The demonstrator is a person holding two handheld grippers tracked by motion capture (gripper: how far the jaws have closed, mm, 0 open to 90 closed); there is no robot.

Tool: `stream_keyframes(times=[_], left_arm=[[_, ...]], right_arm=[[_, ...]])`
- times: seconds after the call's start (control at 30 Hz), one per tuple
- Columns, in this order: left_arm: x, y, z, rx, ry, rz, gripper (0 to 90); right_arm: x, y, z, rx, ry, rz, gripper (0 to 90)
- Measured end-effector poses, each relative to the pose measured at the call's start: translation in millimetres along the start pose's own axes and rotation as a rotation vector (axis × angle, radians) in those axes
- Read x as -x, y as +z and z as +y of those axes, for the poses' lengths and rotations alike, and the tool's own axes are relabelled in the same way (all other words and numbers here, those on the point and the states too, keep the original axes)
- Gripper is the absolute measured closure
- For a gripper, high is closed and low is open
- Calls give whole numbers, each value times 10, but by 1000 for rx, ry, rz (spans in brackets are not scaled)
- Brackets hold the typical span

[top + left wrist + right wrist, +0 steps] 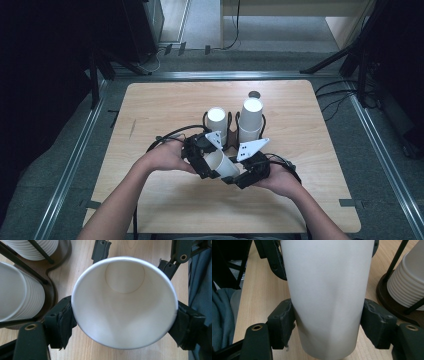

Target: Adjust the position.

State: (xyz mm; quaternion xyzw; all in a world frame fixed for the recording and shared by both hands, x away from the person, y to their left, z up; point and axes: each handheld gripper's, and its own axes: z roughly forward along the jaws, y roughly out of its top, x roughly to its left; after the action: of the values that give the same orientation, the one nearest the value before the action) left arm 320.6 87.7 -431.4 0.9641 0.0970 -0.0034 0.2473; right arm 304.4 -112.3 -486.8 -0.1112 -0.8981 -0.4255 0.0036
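A single white paper cup (222, 164) lies on its side, held just above the wooden table (165, 105) between both grippers. My left gripper (207, 160) is shut on it near the rim. In the left gripper view I look into the cup's open mouth (125, 310), with the left gripper (124, 322) pressing both sides of the rim. My right gripper (239, 175) is shut on the cup's narrower lower part. In the right gripper view the cup's wall (327, 290) shows a slight dent between the pads of the right gripper (327, 327).
A dark wire cup holder (232, 137) stands just behind the grippers with two stacks of white cups, a shorter left stack (216, 120) and a taller right stack (251, 117). A small grey disc (254, 94) lies behind them. The stacks are close: (20, 297), (409, 285).
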Motion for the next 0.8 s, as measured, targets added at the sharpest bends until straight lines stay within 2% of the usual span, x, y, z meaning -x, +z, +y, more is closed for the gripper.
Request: stream_keyframes(times=[0.1, 0.13, 0.23, 0.27, 0.33, 0.4, 0.43, 0.53, 0.6, 0.73, 0.77, 0.8], left_arm=[[-9, -20, -19, 27, -15, 13, 93], [-24, -47, -42, 44, -34, 26, 67], [-37, -65, -77, 67, -51, 28, 45], [-42, -69, -115, 87, -69, 33, 31], [-43, -73, -135, 95, -69, 36, 31], [-42, -69, -173, 124, -82, 28, 30], [-41, -65, -210, 153, -99, 27, 30], [-48, -69, -247, 179, -118, 19, 30], [-48, -67, -297, 220, -152, 12, 30], [-40, -64, -336, 247, -182, 3, 32], [-42, -54, -363, 255, -204, 1, 47], [-42, -54, -363, 255, -204, 1, 63]], right_arm=[[14, -28, -4, 4, 1, -8, 315], [20, -39, -5, 6, 3, -9, 315], [25, -59, -5, 12, 7, -10, 315], [35, -81, -4, 20, 7, -18, 315], [38, -87, -4, 20, 7, -19, 314], [51, -107, -8, 32, 4, -26, 313], [57, -118, -9, 34, 4, -26, 313], [67, -135, -12, 44, 9, -28, 313], [73, -159, -12, 51, 20, -24, 313], [84, -177, -18, 59, 21, -28, 313], [84, -179, -19, 60, 22, -27, 313], [84, -182, -19, 60, 23, -26, 313]])
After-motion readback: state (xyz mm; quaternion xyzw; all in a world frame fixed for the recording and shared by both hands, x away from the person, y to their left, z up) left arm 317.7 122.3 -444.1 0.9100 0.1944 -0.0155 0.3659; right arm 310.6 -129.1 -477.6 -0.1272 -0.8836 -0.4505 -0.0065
